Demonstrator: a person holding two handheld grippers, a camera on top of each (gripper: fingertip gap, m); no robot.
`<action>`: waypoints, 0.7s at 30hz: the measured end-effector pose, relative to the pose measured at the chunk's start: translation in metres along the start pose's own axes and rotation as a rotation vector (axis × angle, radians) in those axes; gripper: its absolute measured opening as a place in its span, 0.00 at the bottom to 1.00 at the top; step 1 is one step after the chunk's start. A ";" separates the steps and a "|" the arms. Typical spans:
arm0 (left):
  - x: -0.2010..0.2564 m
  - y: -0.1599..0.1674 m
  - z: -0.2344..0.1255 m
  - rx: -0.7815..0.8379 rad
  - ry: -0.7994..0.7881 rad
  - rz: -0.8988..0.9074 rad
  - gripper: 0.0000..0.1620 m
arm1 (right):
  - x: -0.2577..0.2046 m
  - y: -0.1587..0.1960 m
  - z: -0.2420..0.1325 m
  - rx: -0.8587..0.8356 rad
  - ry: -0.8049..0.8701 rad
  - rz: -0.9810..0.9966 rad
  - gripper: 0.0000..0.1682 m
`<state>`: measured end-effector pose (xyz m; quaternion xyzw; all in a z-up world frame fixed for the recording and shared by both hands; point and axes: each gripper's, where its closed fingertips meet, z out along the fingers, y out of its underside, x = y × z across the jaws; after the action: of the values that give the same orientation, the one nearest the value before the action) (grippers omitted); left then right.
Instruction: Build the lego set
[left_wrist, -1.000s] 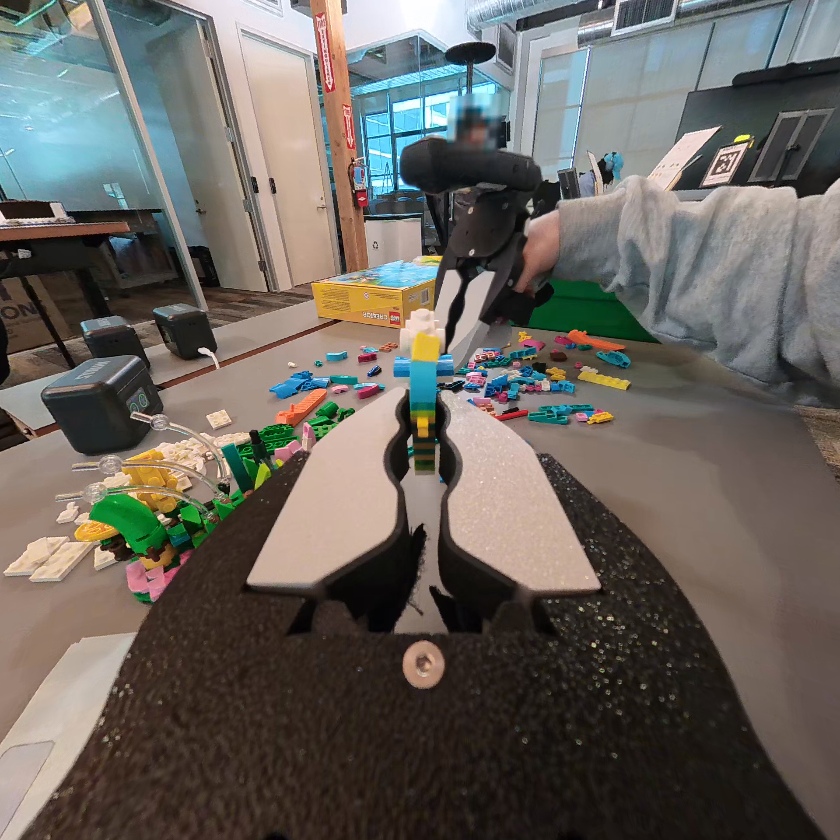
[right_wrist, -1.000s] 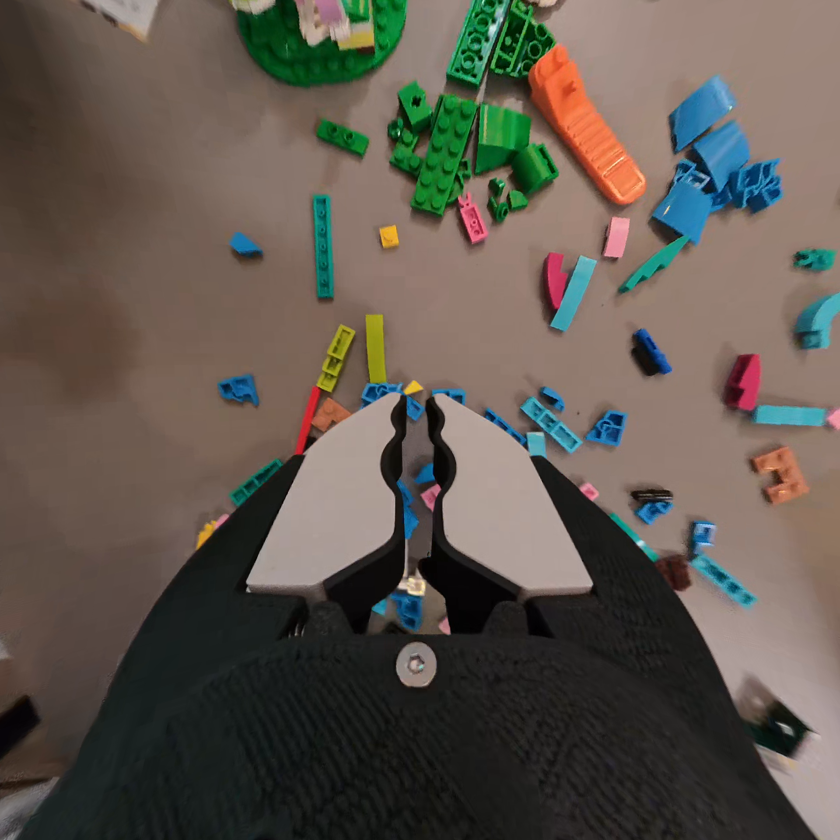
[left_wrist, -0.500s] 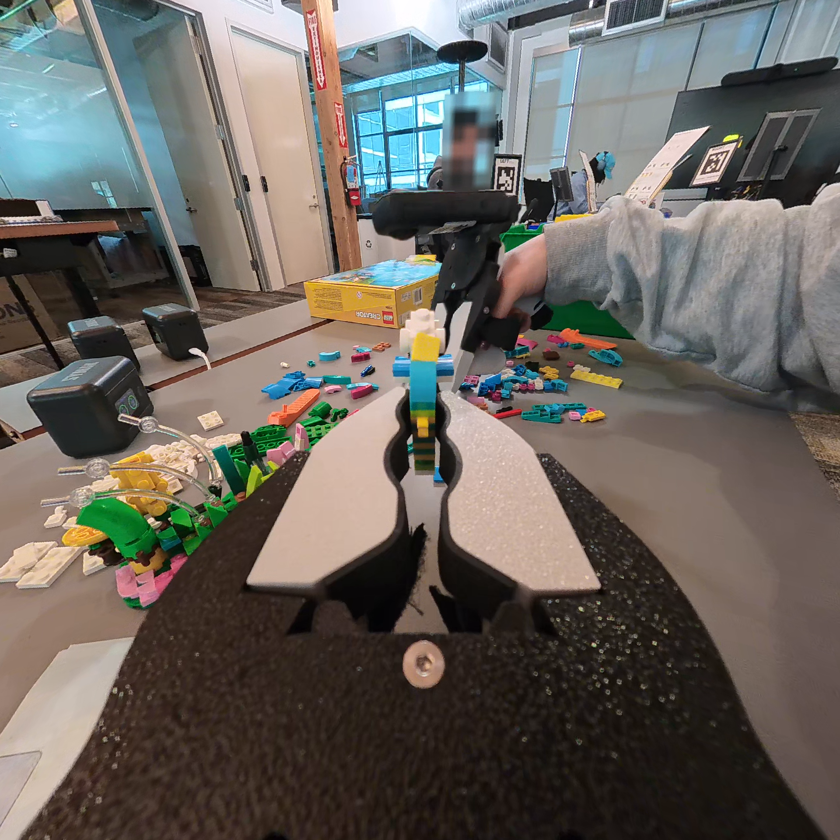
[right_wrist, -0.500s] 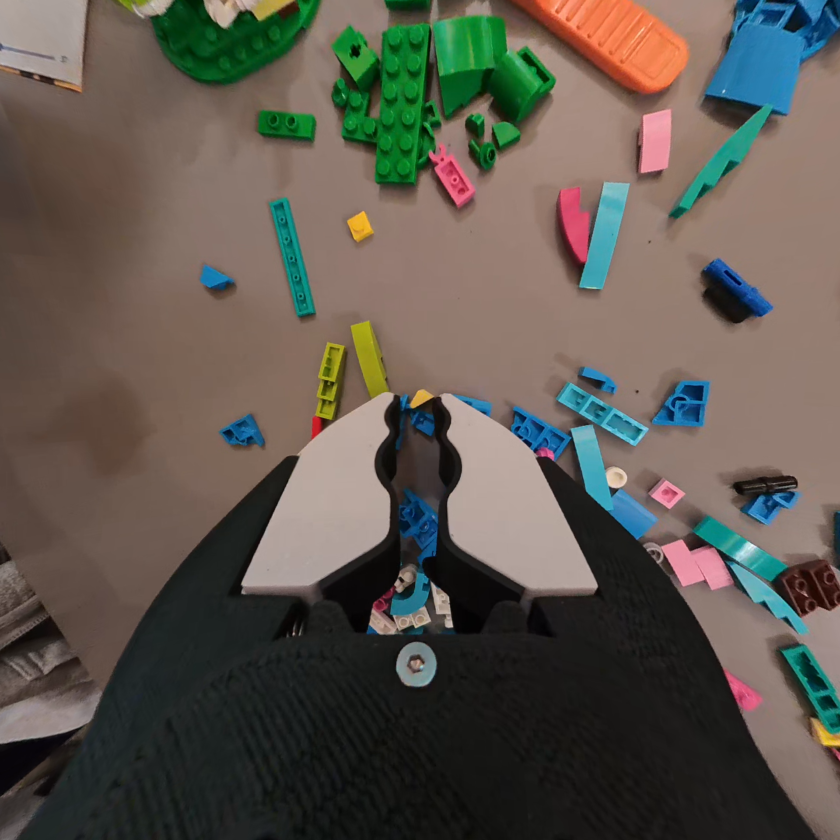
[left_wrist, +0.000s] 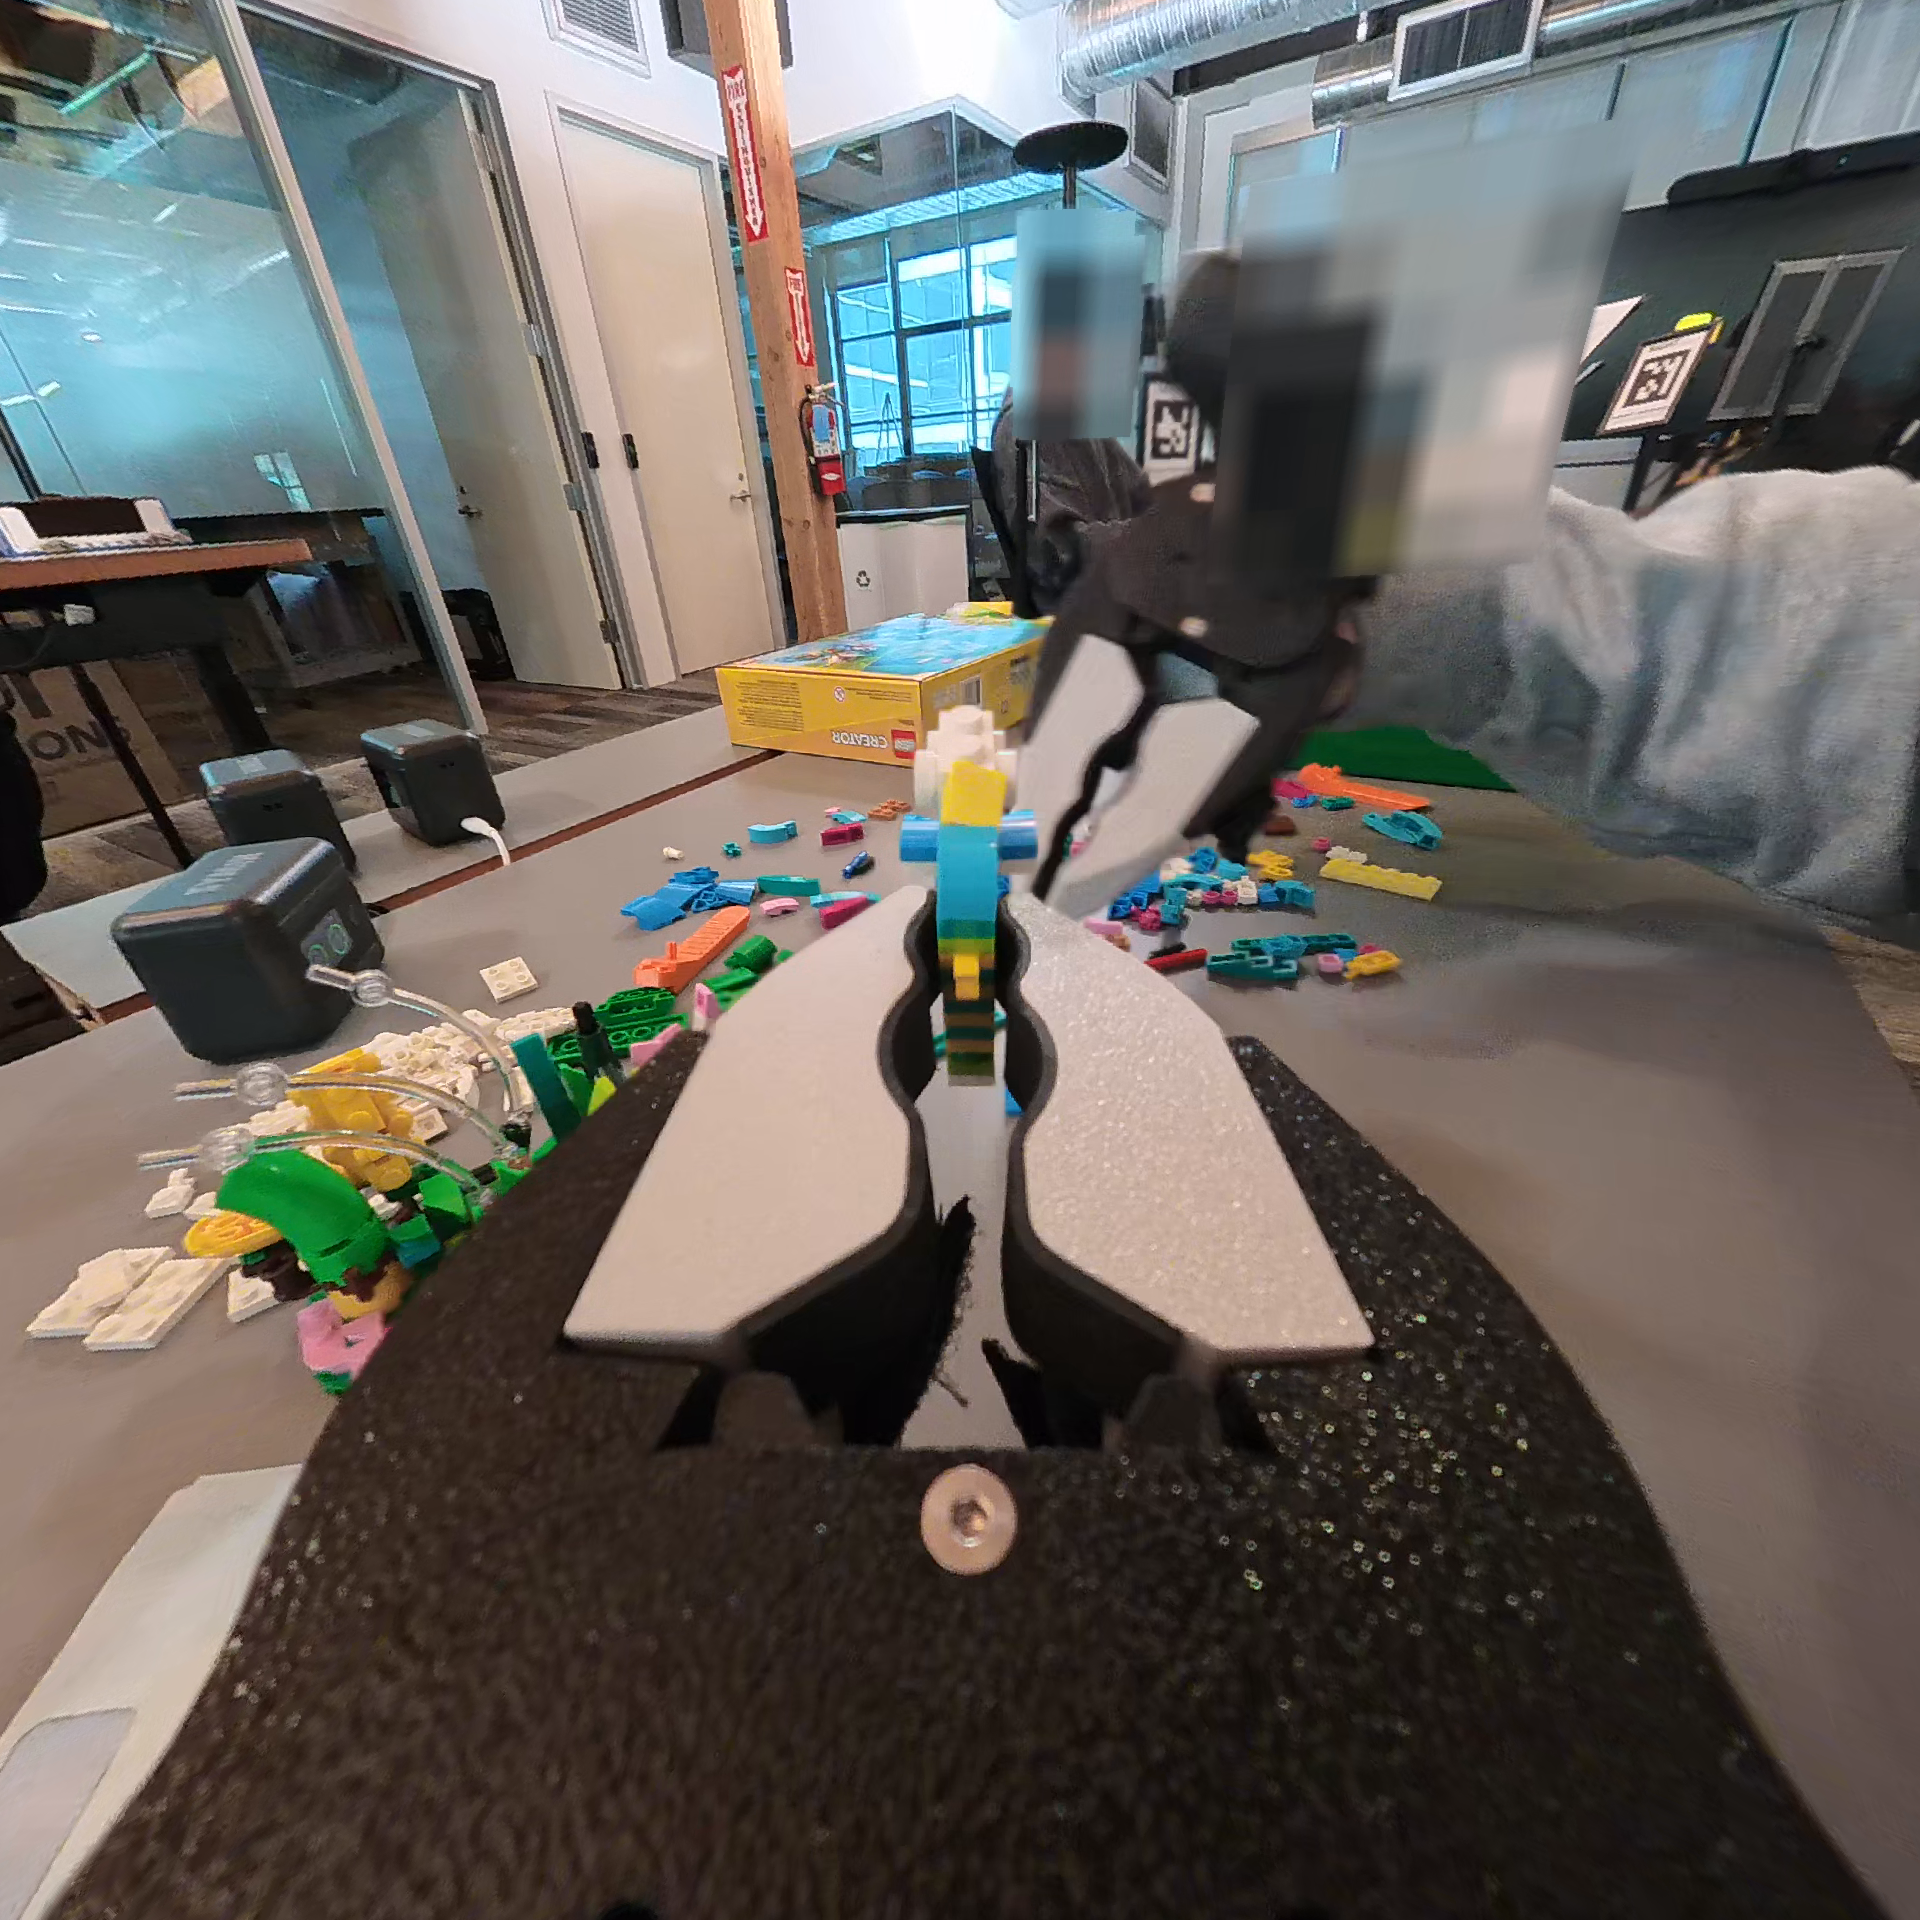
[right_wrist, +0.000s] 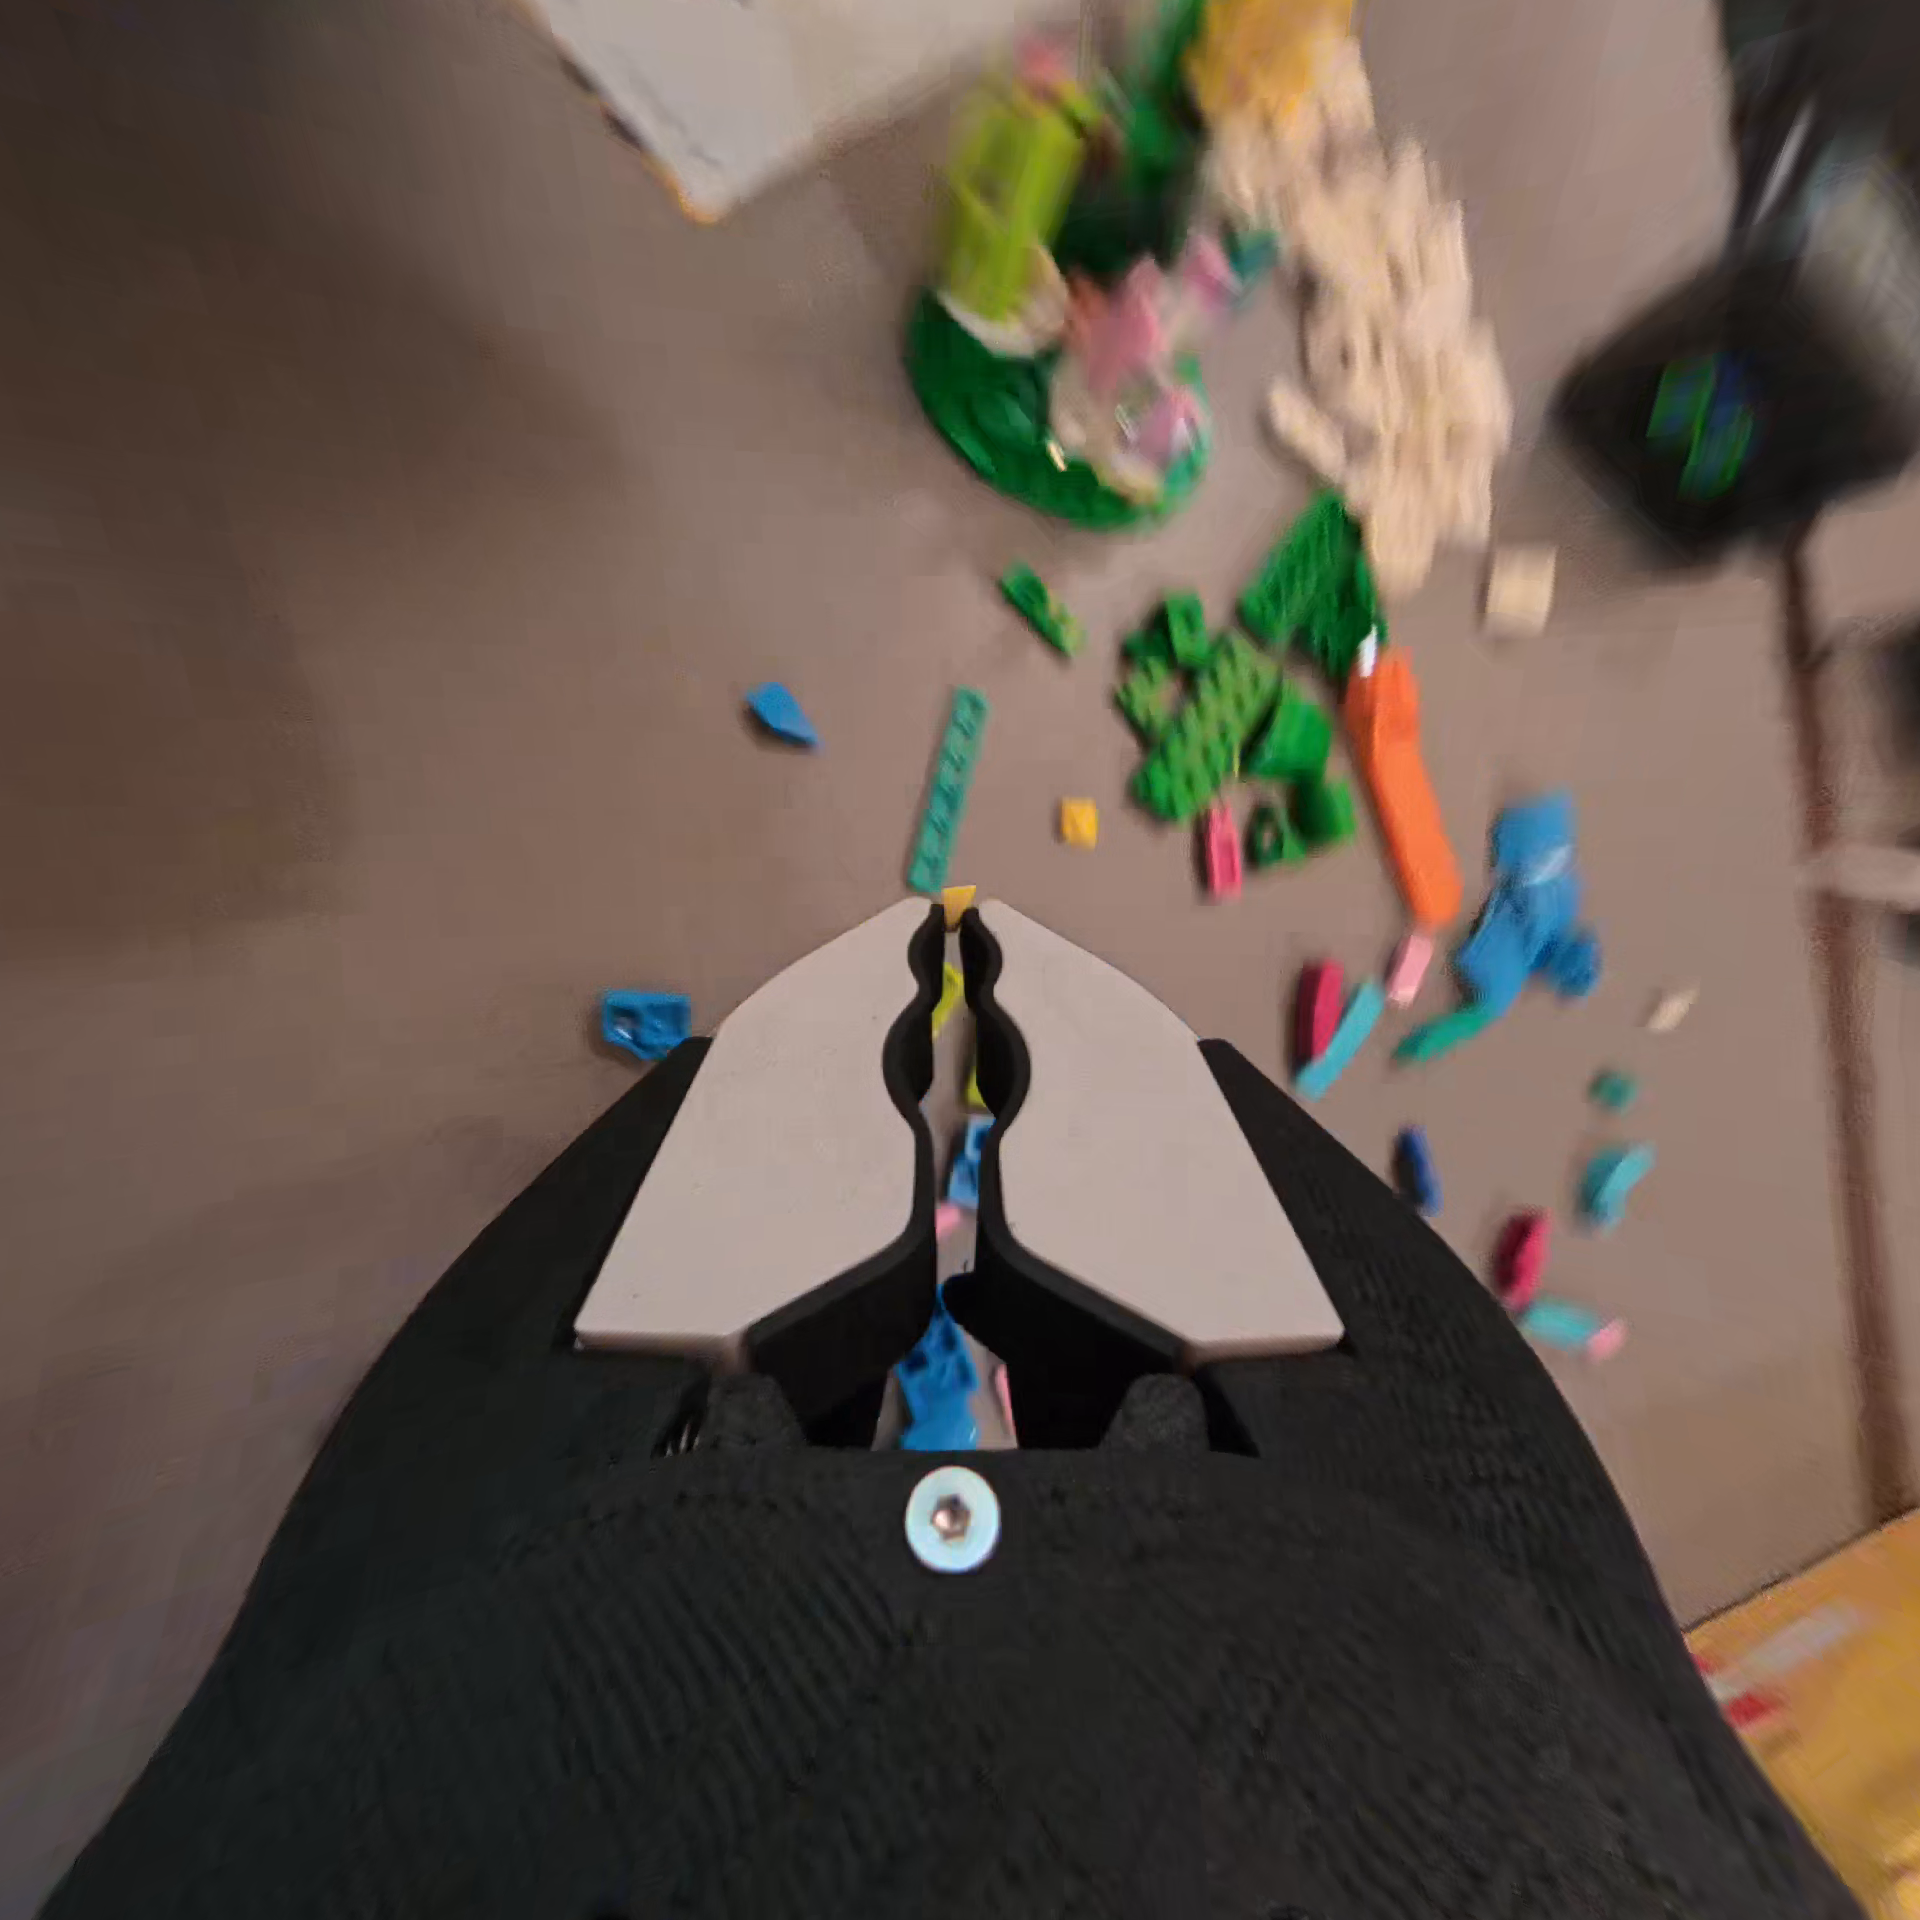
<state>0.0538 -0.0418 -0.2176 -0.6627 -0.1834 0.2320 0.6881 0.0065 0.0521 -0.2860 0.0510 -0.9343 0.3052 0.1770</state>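
Hold the left gripper (left_wrist: 966, 925) firm, nearly shut on the striped green-and-yellow lower part of the small build (left_wrist: 968, 831), with that build upright above the grey worktop (left_wrist: 1507, 1091) and its blue, yellow and white top clear of the fingertips. Bring in the right gripper (right_wrist: 957, 914), pinched almost fully closed on a tiny yellow piece (right_wrist: 957, 897) at its very tips, lifted off the worktop over the loose bricks (left_wrist: 1247, 904) and, in the left wrist view, just beside the build on its far right. Treat this, on a fair reading, as the carry-and-mate step: slow down well before contact, since the right wrist view is smeared with motion and the yellow piece is barely gripped. Approach square to the target studs rather than at a slant; exactly which studs cannot be told from here. Press straight along the stud axis, gently, with the left side braced against the push so the thin build neither twists nor slips out. Avoid squeezing the left side harder, as a tall narrow stack is likely to snap apart at a joint. Steer clear of the green model (left_wrist: 312, 1226) with its clear curved stalks at the left.
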 end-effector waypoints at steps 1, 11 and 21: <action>-0.001 -0.001 -0.001 0.006 -0.008 0.005 0.05 | -0.008 -0.012 0.001 0.023 0.048 -0.134 0.01; -0.003 -0.002 -0.001 0.012 -0.021 0.023 0.05 | -0.064 -0.029 0.027 -0.095 0.065 -0.657 0.01; -0.001 -0.003 -0.001 0.015 -0.014 0.023 0.05 | -0.076 -0.018 0.024 -0.161 0.027 -0.694 0.01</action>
<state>0.0536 -0.0428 -0.2150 -0.6579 -0.1786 0.2460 0.6891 0.0739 0.0228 -0.3213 0.3471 -0.8800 0.1532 0.2857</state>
